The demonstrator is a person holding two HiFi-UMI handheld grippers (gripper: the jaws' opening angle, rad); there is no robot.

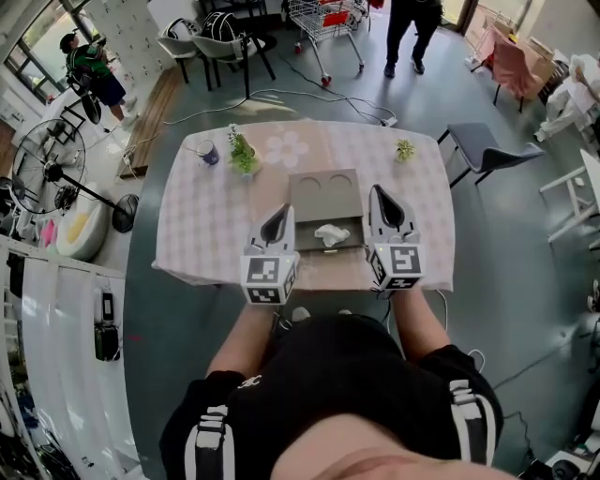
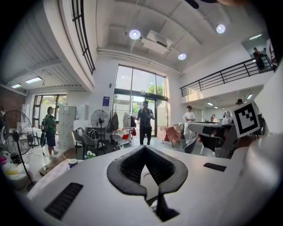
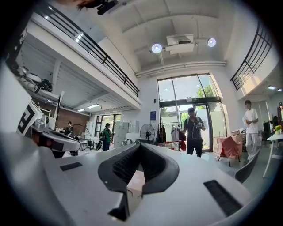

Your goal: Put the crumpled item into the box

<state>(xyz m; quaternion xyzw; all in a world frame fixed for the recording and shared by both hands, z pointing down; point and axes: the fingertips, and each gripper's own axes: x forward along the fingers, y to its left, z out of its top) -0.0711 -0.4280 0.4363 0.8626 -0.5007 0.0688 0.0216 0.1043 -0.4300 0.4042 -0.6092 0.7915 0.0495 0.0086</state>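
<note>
Softly crumpled white item — inside flat, rectangular grey box.

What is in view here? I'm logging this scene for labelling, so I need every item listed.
table with pink checked cloth: 1, pink, centre
open grey-brown cardboard box: 1, grey-brown, table's near edge
crumpled white item: 1, white, inside the box
blue cup: 1, blue, table's far left
small green potted plants: 2, green, one beside the cup, one far right
grey chair: 1, grey, right of table
black standing fan: 1, black, floor at left
wire shopping cart: 1, silver and red, beyond table
left gripper: 1, white and black, shut, left of box
right gripper: 1, white and black, shut, right of box
</note>
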